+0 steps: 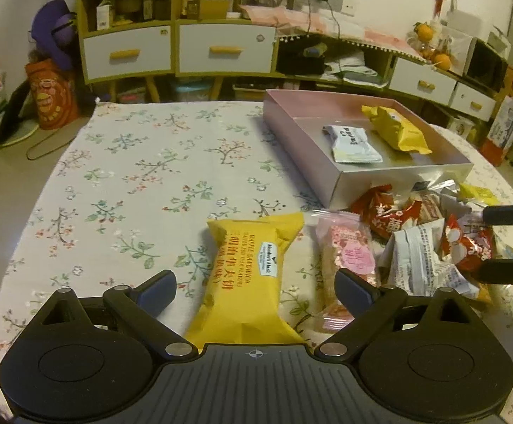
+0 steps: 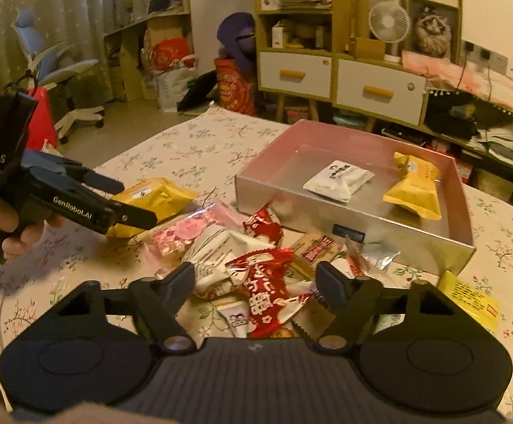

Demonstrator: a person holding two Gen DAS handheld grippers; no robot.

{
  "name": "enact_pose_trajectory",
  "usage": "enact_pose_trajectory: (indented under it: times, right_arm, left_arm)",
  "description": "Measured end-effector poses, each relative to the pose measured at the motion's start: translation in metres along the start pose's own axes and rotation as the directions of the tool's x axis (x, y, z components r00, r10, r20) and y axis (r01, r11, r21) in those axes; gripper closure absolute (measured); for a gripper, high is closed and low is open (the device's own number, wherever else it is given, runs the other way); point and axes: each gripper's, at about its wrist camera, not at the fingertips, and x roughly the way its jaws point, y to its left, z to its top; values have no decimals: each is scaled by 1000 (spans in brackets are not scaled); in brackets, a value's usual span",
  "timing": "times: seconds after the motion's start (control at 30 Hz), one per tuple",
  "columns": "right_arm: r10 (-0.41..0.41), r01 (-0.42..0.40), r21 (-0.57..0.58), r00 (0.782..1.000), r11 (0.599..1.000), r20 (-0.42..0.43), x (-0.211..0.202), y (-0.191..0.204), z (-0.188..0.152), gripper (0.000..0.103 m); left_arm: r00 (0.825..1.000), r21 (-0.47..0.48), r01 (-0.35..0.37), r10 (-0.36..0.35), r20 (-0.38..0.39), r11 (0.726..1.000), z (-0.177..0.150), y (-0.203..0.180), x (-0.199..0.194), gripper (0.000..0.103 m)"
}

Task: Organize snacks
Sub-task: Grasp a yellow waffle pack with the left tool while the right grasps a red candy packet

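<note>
I am holding one gripper in each hand above the desk [image 1: 122, 162], which is wearing a flowered cloth. My left gripper [image 1: 256, 291] is keeping its fingers wide apart; one yellow waffle packet [image 1: 247, 275] is lying on the cloth between them, and the pads are not pressing it. In the right wrist view this same packet [image 2: 150, 199] is sitting just behind the left fingers [image 2: 134, 215].

My right gripper [image 2: 254, 282] is standing over the snack pile [image 2: 256, 261], its fingers apart. One red packet with white characters [image 2: 265, 289] is lying between them, but I cannot tell if the pads are touching it, so I am not calling it held.

I am counting one pink box [image 2: 348, 221], open, standing on the desk behind the pile. Inside it two snacks are lying: one white packet [image 2: 339, 180] and one yellow packet [image 2: 415, 190], near each other but apart.

In the pile I am seeing at least two red packets, one pink transparent packet [image 2: 182, 233], one crumpled white wrapper [image 2: 217, 247] and one brown packet [image 2: 314, 249]; the rest are overlapping too much for an exact count. One small yellow packet [image 2: 472, 298] is lying alone at the right, beside the near corner of the box.
</note>
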Motion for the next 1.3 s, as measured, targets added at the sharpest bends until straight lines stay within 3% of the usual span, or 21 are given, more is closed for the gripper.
enact_pose_trajectory:
  times: [0.2,0.37,0.5,0.73,0.87,1.3]
  right_arm:
    - [16,-17,-22,999,1000,-28,4,4,-1,44]
    - [4,-5,-27,999,1000,-49,8,4,-3,47]
    - [-13,11,-25,998,1000,-61,9,4,-2,53]
    - [-50,48,-28,994,998,-102,12,2,0,75]
    - [-52,49,-27,993,998,-110,12,1,1,79]
    - [-35,34,-10,994,999,-108,6,0,8,88]
  left_arm:
    - [1000,-2,-11,11,-15,1000,0,-1,5,14]
    - [999,1,-34,34,-33,999,-1,-1,8,28]
    - [998,16,-35,36,-45,999,-2,-3,9,33]
    - [997,14,-44,45,-58,999,-2,-4,11,52]
    - [997,8,-51,52,-57,999,-1,-5,10,62]
    - [995,-55,-82,78,-61,995,6,-3,3,65]
